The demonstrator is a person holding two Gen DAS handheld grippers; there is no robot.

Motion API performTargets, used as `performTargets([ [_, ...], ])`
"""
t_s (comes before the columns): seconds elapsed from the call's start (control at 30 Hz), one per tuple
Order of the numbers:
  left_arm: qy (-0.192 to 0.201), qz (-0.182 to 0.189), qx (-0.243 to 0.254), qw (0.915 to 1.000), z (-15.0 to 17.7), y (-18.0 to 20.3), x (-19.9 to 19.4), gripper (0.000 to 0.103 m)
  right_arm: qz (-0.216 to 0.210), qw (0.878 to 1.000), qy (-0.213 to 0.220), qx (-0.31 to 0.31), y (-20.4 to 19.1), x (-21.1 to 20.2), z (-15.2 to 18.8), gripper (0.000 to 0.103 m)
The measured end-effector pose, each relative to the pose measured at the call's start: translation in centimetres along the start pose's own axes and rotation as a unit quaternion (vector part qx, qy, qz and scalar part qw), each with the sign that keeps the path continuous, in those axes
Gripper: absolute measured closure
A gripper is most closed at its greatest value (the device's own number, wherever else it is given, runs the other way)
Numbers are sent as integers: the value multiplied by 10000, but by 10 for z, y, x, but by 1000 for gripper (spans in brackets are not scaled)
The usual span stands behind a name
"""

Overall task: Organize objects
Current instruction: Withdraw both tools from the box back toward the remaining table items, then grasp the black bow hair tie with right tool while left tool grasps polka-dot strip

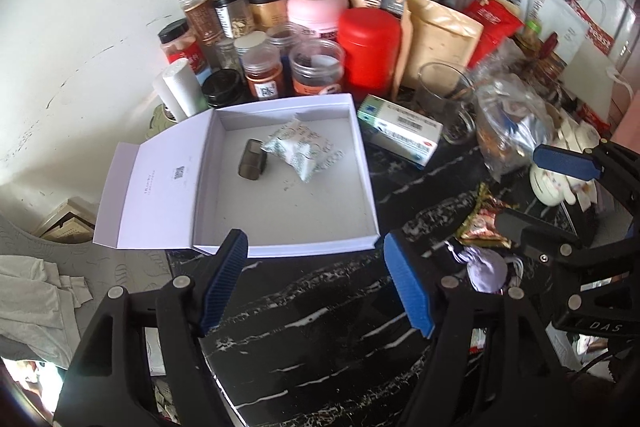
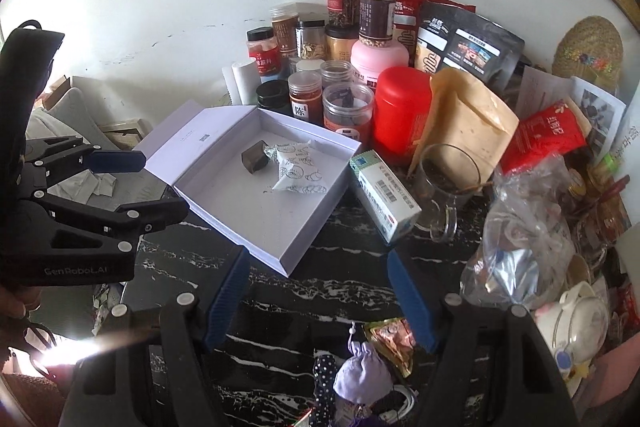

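Note:
An open white box (image 1: 360, 203) (image 2: 316, 211) lies on the black marble table and holds a small dark block (image 1: 252, 159) (image 2: 255, 155) and a white printed packet (image 1: 305, 149) (image 2: 297, 171). My left gripper (image 1: 316, 279) is open and empty, just in front of the box's near edge. My right gripper (image 2: 320, 299) is open and empty, above the table near a lilac pouch (image 2: 362, 373) (image 1: 486, 267) and a snack wrapper (image 2: 394, 341) (image 1: 482, 223). A white and green medicine box (image 1: 400, 131) (image 2: 384, 201) lies right of the box.
Several jars (image 1: 316, 67) (image 2: 348, 107), a red canister (image 1: 370, 49) (image 2: 402, 107) and pouches (image 1: 438, 39) (image 2: 472, 119) crowd the back wall. A glass mug (image 1: 446, 99) (image 2: 444, 183), a plastic bag (image 2: 524, 239) and a ceramic teapot (image 2: 576, 319) stand at the right. The table edge drops off at the left.

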State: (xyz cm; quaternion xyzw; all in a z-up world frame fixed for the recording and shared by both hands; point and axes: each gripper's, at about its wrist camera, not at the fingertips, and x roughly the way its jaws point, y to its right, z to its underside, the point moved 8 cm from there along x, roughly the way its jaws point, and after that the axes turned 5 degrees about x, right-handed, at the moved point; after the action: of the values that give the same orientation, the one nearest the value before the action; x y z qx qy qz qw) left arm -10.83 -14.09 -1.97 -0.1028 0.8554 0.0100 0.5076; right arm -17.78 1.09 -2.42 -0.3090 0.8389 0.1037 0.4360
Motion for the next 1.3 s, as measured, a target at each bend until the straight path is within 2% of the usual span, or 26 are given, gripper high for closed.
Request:
performTargets([
  [0.27, -4, 261, 459, 9986, 20, 50, -9, 33, 236, 9991, -6, 362, 17, -26, 45, 31],
  [0.8, -108, 770, 1217, 9895, 43, 147, -8, 33, 737, 9912, -80, 1092, 64, -65, 125, 31],
  [1.3, -514, 1137, 1570, 9797, 75, 213, 21, 33, 970, 9810, -363, 1642, 96, -68, 183, 31],
])
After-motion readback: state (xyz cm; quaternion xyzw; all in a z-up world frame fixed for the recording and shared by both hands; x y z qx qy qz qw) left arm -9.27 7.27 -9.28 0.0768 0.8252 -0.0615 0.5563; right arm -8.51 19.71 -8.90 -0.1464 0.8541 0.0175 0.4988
